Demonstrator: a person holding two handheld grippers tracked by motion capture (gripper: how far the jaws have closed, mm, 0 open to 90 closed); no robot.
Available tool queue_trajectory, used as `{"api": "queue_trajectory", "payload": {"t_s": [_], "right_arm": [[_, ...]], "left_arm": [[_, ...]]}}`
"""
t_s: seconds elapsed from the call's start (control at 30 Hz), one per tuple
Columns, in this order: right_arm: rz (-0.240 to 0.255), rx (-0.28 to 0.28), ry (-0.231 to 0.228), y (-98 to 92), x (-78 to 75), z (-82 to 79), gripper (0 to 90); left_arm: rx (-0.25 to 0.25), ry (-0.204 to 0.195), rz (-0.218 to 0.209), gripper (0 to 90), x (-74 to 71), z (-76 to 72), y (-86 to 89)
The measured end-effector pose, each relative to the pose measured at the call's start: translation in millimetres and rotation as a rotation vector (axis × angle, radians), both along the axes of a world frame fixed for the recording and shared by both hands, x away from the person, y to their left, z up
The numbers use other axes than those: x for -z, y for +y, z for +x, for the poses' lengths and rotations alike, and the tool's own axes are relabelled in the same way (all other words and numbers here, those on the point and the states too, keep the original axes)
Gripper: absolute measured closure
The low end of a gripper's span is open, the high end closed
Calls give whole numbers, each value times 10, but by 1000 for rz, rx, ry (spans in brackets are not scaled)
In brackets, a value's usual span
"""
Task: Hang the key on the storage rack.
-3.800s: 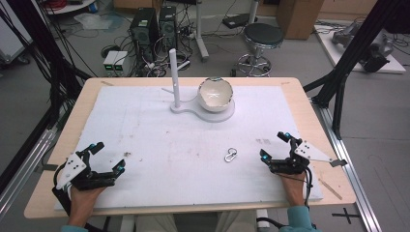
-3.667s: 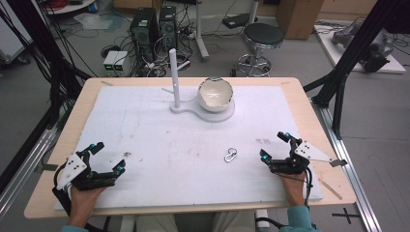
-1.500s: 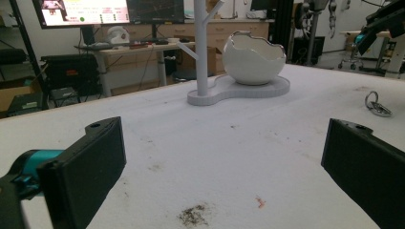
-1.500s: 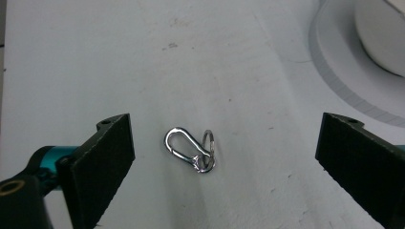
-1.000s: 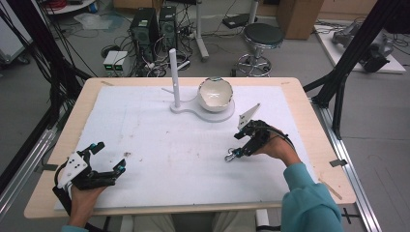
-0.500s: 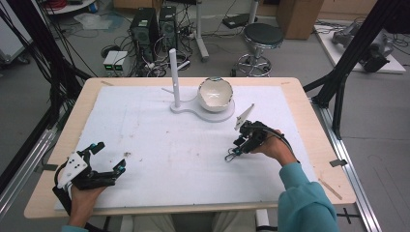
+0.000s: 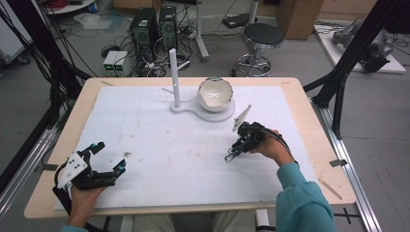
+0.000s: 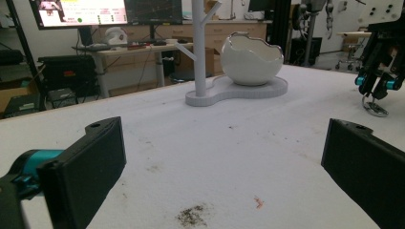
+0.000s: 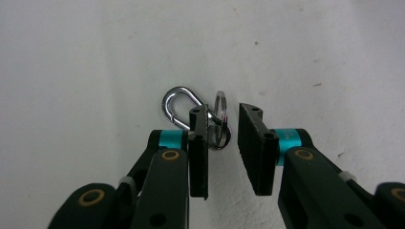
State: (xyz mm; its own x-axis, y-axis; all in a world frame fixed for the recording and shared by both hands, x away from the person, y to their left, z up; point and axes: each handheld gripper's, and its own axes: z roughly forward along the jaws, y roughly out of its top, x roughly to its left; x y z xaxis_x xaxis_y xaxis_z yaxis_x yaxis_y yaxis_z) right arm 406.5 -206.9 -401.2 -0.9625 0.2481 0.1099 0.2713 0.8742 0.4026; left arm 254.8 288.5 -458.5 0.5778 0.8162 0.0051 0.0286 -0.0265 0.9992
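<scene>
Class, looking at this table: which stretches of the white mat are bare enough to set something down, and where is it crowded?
Bare: the wide middle of the white mat, between the left gripper and right gripper, and the far-left corner. Crowded: the far centre, with the white stand and bowl, and around the keyring between the right gripper's jaws.

in the right gripper view the left jaw of the right tool (image 9: 222,143) covers part of the carabiner (image 9: 179,107), so contact with the key ring (image 9: 221,106) cannot be told. in the high view both are too small to separate. the left tool (image 8: 224,157) is cut off by the bottom edge.
</scene>
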Motion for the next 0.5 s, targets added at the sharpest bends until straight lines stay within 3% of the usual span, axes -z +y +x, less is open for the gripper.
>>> {"api": "queue_trajectory", "payload": {"t_s": [0.5], "right_arm": [[-3, -10, 8, 17, 12, -3, 821]], "left_arm": [[-1, 1, -2, 17, 1, -1, 0]]}}
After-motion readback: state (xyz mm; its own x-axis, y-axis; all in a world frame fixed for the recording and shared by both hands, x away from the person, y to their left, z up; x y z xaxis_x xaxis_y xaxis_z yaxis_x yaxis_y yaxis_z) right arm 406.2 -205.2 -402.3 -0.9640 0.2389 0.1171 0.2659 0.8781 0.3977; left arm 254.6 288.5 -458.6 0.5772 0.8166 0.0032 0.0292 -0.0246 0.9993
